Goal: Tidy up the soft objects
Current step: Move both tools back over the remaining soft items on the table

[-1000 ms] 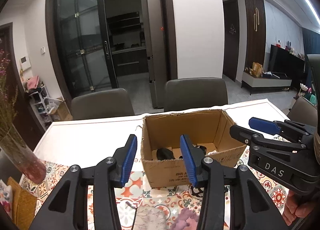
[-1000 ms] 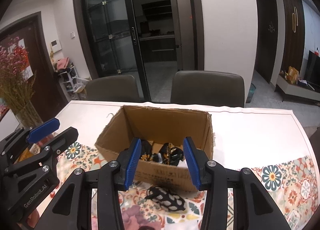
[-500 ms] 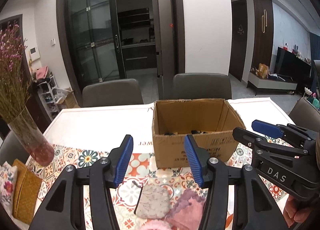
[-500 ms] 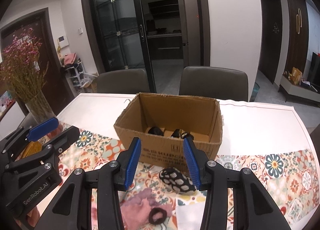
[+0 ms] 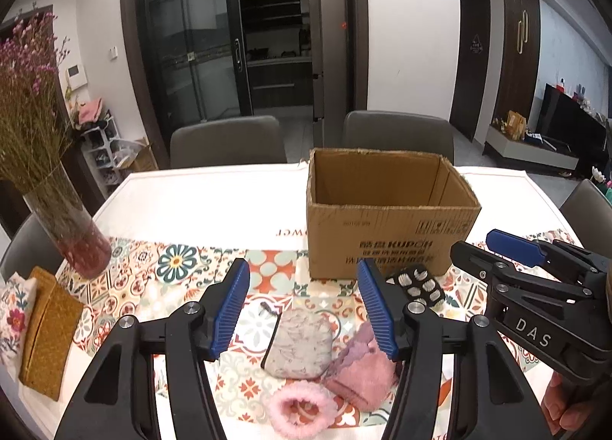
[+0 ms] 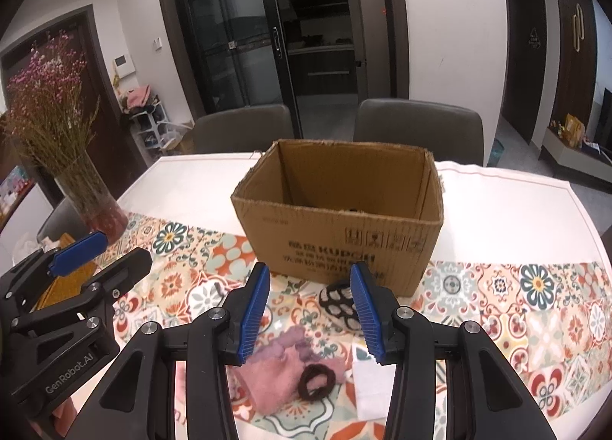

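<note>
An open cardboard box [image 5: 386, 226] stands mid-table; it also shows in the right wrist view [image 6: 340, 237]. In front of it lie a black-and-white patterned soft piece [image 5: 417, 285], a grey pouch [image 5: 300, 342], a pink fuzzy cloth [image 5: 361, 367] and a pink fluffy scrunchie [image 5: 300, 407]. The right wrist view shows the pink cloth [image 6: 271, 371], a dark hair tie [image 6: 315, 382] and a white cloth [image 6: 373, 390]. My left gripper [image 5: 304, 310] is open and empty above the pouch. My right gripper [image 6: 310, 315] is open and empty above the pink cloth.
A glass vase of dried flowers [image 5: 72, 237] stands at the left of the table. A yellow-brown pad [image 5: 48, 333] lies at the near left. Two grey chairs [image 5: 229, 142] stand behind the table. A patterned runner [image 6: 535, 306] covers the near side.
Both grippers have pulled back from the box toward the near edge and lowered. The box's contents are now hidden by its front wall, and the soft items in front have come into view.
</note>
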A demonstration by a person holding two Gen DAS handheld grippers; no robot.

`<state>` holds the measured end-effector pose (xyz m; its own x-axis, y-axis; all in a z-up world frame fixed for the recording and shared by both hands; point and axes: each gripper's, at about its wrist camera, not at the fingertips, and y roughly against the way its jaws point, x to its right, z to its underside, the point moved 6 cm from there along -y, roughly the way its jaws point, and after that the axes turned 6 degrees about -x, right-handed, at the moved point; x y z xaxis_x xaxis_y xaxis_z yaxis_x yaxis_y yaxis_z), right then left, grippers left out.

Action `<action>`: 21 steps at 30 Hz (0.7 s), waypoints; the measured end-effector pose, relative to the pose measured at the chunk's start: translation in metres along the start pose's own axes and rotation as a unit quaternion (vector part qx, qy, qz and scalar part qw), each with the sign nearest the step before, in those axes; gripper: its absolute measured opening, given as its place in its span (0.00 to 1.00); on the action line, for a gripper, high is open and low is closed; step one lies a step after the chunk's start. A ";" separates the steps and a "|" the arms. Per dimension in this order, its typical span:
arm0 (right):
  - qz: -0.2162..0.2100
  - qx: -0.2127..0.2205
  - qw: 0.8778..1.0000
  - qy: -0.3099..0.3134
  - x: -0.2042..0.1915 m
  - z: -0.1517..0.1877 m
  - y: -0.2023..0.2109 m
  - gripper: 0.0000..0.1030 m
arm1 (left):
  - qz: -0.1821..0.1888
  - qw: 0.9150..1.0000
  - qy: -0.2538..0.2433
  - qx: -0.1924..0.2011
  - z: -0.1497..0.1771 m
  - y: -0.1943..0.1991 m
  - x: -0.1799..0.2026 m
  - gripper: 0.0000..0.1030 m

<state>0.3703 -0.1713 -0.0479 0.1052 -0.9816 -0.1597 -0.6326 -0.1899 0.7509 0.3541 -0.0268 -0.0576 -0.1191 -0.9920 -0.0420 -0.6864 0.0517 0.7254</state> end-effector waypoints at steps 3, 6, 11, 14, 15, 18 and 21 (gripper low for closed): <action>-0.001 -0.010 1.000 -0.002 0.000 0.008 -0.004 0.44 | -0.002 1.000 0.003 -0.009 0.007 -0.003 -0.002 0.57; -0.002 -0.018 1.000 -0.003 0.000 0.014 -0.008 0.44 | -0.004 1.000 0.006 -0.020 0.016 -0.006 -0.003 0.57; -0.002 -0.035 0.999 -0.004 -0.002 0.026 -0.016 0.44 | -0.007 0.999 0.012 -0.035 0.030 -0.010 -0.006 0.58; -0.002 -0.045 0.999 -0.006 -0.003 0.034 -0.020 0.44 | -0.009 0.999 0.018 -0.046 0.041 -0.013 -0.009 0.59; -0.001 -0.047 0.999 -0.006 -0.003 0.037 -0.022 0.44 | -0.010 0.998 0.021 -0.050 0.045 -0.014 -0.010 0.59; 0.005 -0.051 0.999 -0.006 -0.002 0.046 -0.024 0.44 | -0.014 0.998 0.031 -0.058 0.057 -0.016 -0.013 0.59; 0.010 -0.053 0.998 -0.011 -0.001 0.056 -0.025 0.44 | -0.018 0.997 0.040 -0.061 0.071 -0.015 -0.015 0.60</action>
<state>0.3431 -0.1644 -0.1019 0.0761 -0.9847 -0.1566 -0.5491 -0.1725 0.8178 0.3158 -0.0042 -0.1167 -0.0361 -0.9992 -0.0181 -0.5956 0.0070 0.8033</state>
